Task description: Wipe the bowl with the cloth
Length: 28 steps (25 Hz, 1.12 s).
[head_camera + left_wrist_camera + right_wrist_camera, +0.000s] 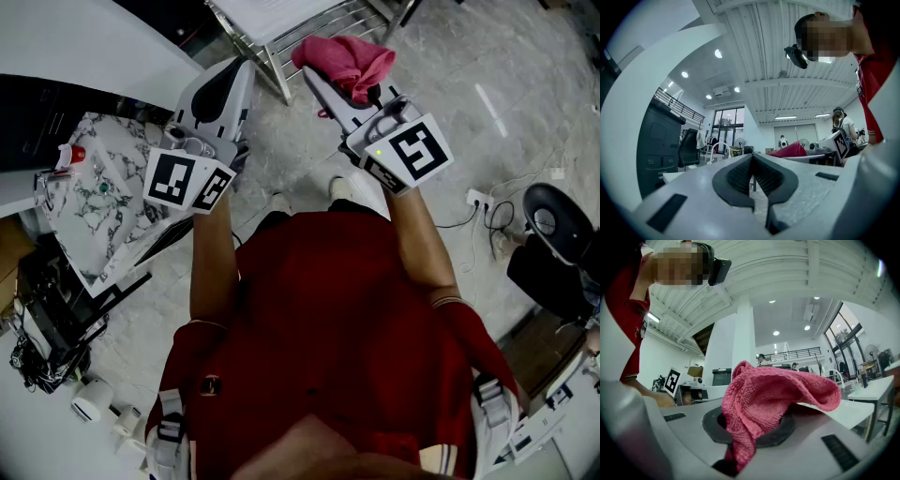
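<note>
A pink cloth (347, 58) hangs bunched from the tip of my right gripper (319, 82), whose jaws are shut on it. In the right gripper view the cloth (773, 394) drapes over the jaws of that gripper (740, 430) and hides the pads. My left gripper (237, 75) is held up beside it, to the left, shut with nothing between its pads. The left gripper (752, 161) points up toward the ceiling in its own view, and the cloth (790, 151) shows there at the right. No bowl is in any view.
A metal rack (300, 23) stands just beyond the grippers. A marbled table (84, 202) with a red-capped bottle (70, 155) lies to the left. A power strip (478, 199) with cables and a black round base (553, 225) sit on the floor at right.
</note>
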{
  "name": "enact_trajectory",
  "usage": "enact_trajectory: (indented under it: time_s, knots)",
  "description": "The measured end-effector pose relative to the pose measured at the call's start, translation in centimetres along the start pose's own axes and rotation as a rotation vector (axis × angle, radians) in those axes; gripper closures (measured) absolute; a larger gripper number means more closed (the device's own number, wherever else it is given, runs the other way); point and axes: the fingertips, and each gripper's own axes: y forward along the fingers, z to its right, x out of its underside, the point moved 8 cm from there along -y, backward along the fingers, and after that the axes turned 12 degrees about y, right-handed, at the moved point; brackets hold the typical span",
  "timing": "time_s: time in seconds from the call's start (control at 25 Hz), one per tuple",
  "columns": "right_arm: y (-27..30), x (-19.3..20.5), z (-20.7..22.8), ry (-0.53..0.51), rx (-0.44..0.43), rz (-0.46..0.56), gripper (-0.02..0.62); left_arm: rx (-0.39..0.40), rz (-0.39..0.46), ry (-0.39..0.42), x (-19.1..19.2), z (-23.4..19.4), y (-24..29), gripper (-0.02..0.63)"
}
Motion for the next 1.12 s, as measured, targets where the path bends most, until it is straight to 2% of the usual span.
enact_trajectory:
  time_s: [0.2, 0.4, 0.48, 0.76, 1.12]
  knots:
    - [-0.7, -0.6, 1.8, 0.010, -0.057, -0.003, 0.546, -0.022, -0.015, -0.019, 0.4, 0.6, 2.2, 0.600]
    - [-2.3, -0.7, 4.3, -0.151, -0.076, -0.108, 0.545, -0.085, -0.041, -0.042, 0.9, 1.8, 4.9, 0.600]
    - [-2.9, -0.9, 5.4, -0.182, -0.095, -0.143, 0.545, -0.120, -0.046, -0.046, 1.0, 2.2, 5.7, 0.600]
    - [-2.9, -1.4, 8.8, -0.161, -0.137, -0.148, 0.545, -0.195, -0.083, -0.058, 1.7, 2.6, 6.9, 0.600]
    - [1.1, -0.7, 12.1, -0.185, -0.136, -0.192, 0.545, -0.235, -0.110, -0.086, 5.0, -2.2, 8.6, 0.600]
